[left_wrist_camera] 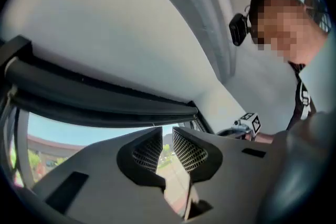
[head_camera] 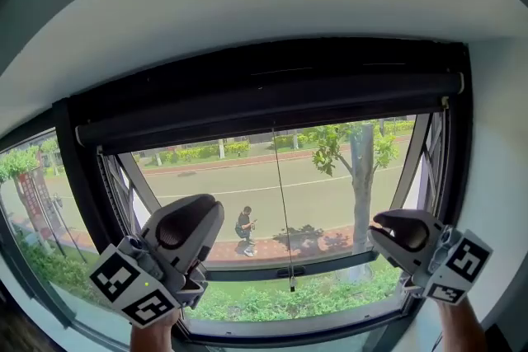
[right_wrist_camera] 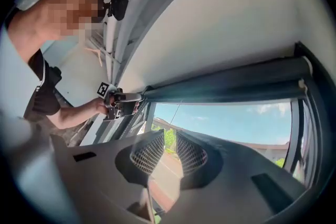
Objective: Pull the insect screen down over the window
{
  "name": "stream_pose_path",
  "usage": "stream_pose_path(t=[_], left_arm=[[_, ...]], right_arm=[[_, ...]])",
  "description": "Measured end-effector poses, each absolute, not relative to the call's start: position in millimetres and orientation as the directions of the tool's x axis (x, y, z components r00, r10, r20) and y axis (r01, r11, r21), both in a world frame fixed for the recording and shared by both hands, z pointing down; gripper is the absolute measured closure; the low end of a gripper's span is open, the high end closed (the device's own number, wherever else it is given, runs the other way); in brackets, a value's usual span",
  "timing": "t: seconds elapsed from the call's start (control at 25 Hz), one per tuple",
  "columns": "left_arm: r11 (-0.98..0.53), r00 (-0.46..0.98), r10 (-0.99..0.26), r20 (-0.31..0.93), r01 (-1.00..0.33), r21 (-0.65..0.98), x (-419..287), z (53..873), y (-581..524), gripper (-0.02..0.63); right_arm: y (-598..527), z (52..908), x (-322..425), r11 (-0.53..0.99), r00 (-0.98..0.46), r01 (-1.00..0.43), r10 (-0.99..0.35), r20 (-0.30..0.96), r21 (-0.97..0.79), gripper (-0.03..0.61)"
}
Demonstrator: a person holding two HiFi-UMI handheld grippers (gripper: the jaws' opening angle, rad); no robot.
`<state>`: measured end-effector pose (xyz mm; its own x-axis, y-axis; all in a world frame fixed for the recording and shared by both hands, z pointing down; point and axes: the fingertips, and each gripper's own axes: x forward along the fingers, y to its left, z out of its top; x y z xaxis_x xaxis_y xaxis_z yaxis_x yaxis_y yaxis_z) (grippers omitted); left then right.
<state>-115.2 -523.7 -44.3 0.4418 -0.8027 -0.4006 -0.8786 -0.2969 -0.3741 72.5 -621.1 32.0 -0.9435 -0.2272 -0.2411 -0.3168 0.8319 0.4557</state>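
pull cord (head_camera: pixel 283 210) below rolled screen (head_camera: pixel 272 105)

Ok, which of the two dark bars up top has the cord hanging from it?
The lower, rounded bar: the thin cord drops from its middle. The wider housing above it has none.

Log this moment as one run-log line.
phase: pre-grasp | insect screen: rolled up at top | left gripper: jaws apart, empty | right gripper: jaws apart, empty | pull cord: hanging untouched
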Motion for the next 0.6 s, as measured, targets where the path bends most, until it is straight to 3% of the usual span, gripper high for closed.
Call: stream_pose_path(t=[0.2,0.36,0.6], left_arm=[[0.002,0.301,-0.878,-0.373,-0.776,-0.631,-136,-84,-537,0.563],[0.229,0.144,-0.924,-0.355,-0.535,-0.813,-151,-98,-561,0.561],[0.297,0.027,-0.949,-0.315,-0.264,-0.918,-158,-97,-602,0.554]], right_arm=[[-637,-13,62,0.634,-0.914,-0.4,-0.327,-0.239,0.662,0.505],[-651,-40,55,0.426,-0.867,-0.428,-0.442,-0.229,0.797,0.505],[-665,-78,41,0.257,-0.836,-0.373,-0.51,-0.202,0.891,0.505]])
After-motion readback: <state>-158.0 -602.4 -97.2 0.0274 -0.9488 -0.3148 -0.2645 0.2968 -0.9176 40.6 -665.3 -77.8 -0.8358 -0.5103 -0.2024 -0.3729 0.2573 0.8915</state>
